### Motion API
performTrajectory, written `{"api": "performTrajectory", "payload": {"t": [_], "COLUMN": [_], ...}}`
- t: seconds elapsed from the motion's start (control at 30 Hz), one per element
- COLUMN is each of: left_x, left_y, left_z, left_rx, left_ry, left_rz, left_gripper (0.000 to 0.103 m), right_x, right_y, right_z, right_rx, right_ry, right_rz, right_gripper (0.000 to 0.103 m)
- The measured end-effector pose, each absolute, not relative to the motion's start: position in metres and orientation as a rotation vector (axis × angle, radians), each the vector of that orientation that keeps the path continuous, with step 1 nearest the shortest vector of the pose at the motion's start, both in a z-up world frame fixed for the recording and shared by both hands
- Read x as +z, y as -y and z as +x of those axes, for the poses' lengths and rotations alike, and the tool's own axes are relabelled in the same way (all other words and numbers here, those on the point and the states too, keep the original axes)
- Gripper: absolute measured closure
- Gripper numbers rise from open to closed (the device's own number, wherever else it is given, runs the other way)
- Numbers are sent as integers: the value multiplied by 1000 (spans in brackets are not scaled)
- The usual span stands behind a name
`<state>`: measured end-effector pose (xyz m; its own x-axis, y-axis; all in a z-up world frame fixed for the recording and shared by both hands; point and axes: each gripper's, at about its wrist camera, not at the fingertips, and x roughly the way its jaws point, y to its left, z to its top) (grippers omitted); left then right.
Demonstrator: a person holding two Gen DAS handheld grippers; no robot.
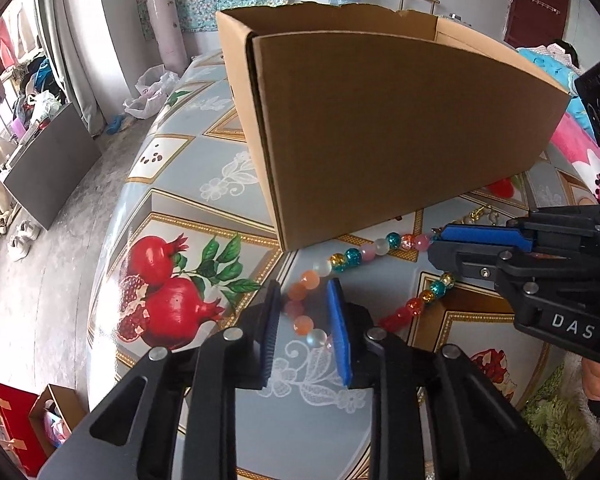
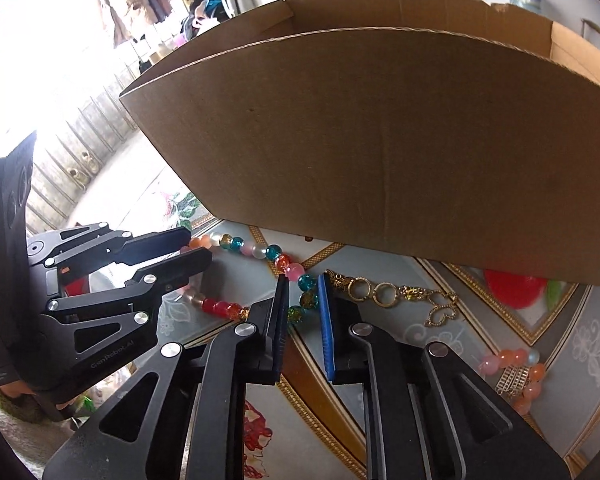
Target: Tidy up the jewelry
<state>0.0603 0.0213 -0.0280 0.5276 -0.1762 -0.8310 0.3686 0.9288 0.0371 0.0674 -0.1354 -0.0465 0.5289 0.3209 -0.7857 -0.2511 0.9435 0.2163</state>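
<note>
Left gripper [image 1: 304,308]: jaws spread, straddling the peach end of a multicoloured glass-bead necklace [image 1: 342,260]. Right gripper [image 2: 303,300]: jaws spread around the teal beads. Necklace lies on the pomegranate-print tablecloth [image 1: 188,184], just before an open brown cardboard box [image 1: 396,128]; gold chain bracelet [image 2: 396,294] beside.

Black angular linkages on the left gripper [image 1: 305,330], studded with round silver pins, blue ribbed pads [image 1: 340,332] inside. Same build on the right gripper [image 2: 303,330]; white "DAS" lettering at right edge, possibly part of a longer word. Bare skin lower right.
</note>
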Motion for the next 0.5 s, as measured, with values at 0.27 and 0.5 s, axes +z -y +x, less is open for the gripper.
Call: {"api": "performTrajectory", "payload": {"t": [0.27, 0.5], "left_x": [-24, -2], "left_y": [-18, -19], "left_z": [53, 37], "left_rx": [-341, -357], "left_ry": [-917, -850], "left_rz": [243, 241], "left_gripper": [94, 94], "right_x": [-40, -19], "right_y": [135, 135], "right_z": [62, 49], "right_rx": [345, 359], "right_ry": [-940, -886], "right_rz": [82, 82], "right_gripper": [96, 96]}}
